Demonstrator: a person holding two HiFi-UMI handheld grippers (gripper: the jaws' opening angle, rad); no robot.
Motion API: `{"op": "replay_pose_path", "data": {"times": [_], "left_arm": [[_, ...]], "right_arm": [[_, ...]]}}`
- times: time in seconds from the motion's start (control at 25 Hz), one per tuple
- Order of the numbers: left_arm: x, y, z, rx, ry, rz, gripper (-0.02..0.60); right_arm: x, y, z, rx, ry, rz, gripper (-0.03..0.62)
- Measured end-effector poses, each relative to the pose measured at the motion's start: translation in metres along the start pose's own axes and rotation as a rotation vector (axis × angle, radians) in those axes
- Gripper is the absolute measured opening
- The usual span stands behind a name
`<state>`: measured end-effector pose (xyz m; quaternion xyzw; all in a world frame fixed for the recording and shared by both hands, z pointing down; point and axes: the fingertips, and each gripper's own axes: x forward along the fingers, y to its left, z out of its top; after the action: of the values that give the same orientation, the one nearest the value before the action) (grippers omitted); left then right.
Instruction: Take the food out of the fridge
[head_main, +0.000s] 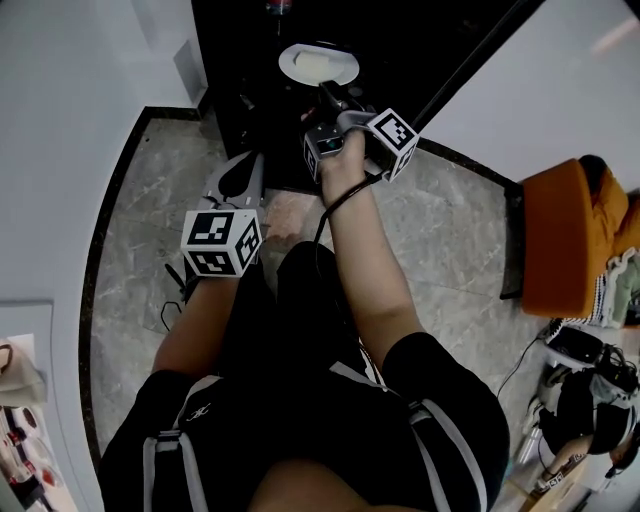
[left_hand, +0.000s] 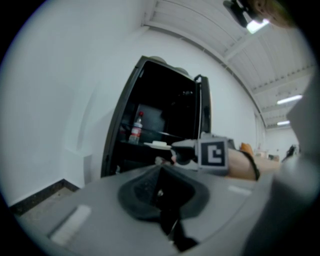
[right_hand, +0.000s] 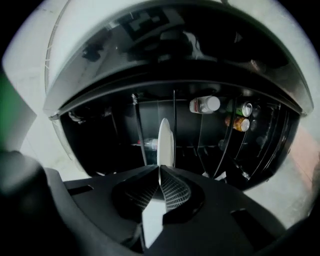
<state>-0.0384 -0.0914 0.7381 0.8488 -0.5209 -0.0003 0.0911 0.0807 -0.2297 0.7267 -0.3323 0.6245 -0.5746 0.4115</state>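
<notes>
Right tool (right_hand: 160, 172): jaws closed down to a thin gap on the near rim of a white plate (right_hand: 164, 140), which shows edge-on between the pads in the right gripper view. The rim runs well down between the jaws, so I judge the grip secure

Left tool (left_hand: 160, 175): jaws together, nothing between them. It is held low and back from the fridge, over the marble floor (head_main: 140, 250), pointing toward the open front

Plate: in the head view it lies flat just ahead of the right tool, against the dark mouth of the fridge (head_main: 235, 70). The food (head_main: 315, 65), a pale block, sits near the plate's middle. In the left gripper view the plate is level with the front edge of a shelf. Cannot tell whether it rests on that shelf or is lifted clear of it

Deeper inside: a bottle (right_hand: 204, 104) and cans (right_hand: 242, 116) on the shelves, untouched. Uncertain whether the task covers them

Progress, as judged:
- fridge standing open: done
- plate reached and gripped: done
- plate out of the fridge: not yet done; it is at the opening, not clear of it
- left to do: draw the plate fully out, keeping it level so the block does not slide, then set it down. No view shows where it is to go

Estimate: about midway, with the grasp made and the carry ahead
</notes>
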Motion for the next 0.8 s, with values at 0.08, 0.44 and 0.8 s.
{"op": "replay_pose_path", "data": {"times": [0.08, 0.44, 0.8], "left_arm": [[0.001, 0.001, 0.003, 0.0, -0.008, 0.005, 0.003], [0.006, 0.008, 0.011, -0.006, -0.03, 0.021, 0.003], [0.011, 0.01, 0.01, 0.004, -0.016, 0.04, 0.003]], "right_arm": [[-0.014, 0.004, -0.003, 0.005, 0.011, 0.018, 0.012], [-0.076, 0.017, -0.024, 0.008, 0.059, 0.068, 0.012], [-0.108, 0.014, -0.043, 0.006, 0.115, 0.071, 0.012]]}}
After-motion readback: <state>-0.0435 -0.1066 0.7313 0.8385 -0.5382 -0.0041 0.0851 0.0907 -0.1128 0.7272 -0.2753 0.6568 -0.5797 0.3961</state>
